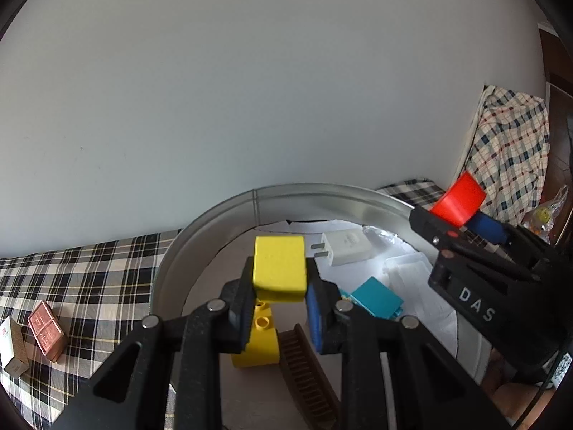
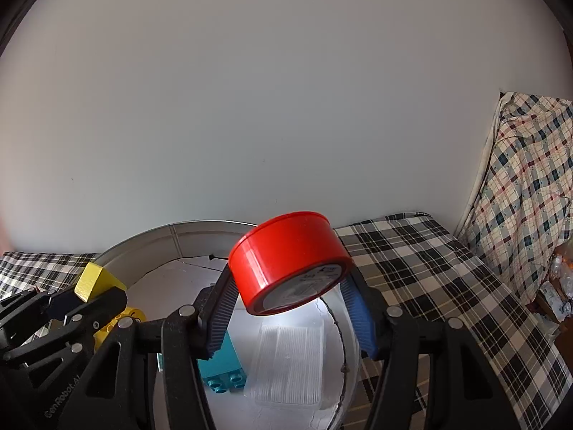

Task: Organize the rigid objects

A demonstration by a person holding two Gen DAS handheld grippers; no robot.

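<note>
Yellow block: your left gripper (image 1: 279,304) has its pads clamped on the yellow block (image 1: 279,268), carried above the round metal basin (image 1: 215,222), inside its near rim. Held that high, it looks ready to be dropped in with the rest.
Red tin: your right gripper (image 2: 290,308) is about half-spread, its blue pads pressing both sides of the red round tin (image 2: 290,261). The tin tilts, label face down towards you, and hangs over the basin's right side.
Why both hover there: the basin seems to be the collecting place, so you are likely bringing both pieces in at once. That is my reading, not something shown.
Already in the basin: a yellow studded brick (image 1: 258,344) directly under your left jaws, a brown comb (image 1: 304,369) touching its right, a teal brick (image 1: 376,297) nearer the basin's centre, a white plug adapter (image 1: 343,247) towards the far wall, and a clear plastic case (image 2: 286,365) beside the teal brick.
Outside the basin: a copper-coloured box (image 1: 46,329) and a brown-and-white carton (image 1: 14,354) sit well to its left on the checked cloth (image 1: 89,279).
Hard to make out: your left jaws hide most of the yellow brick. The tin's label is too blurred to read. The basin's near floor is cut off by the gripper bodies. A crinkled bag at the far right is unclear.
</note>
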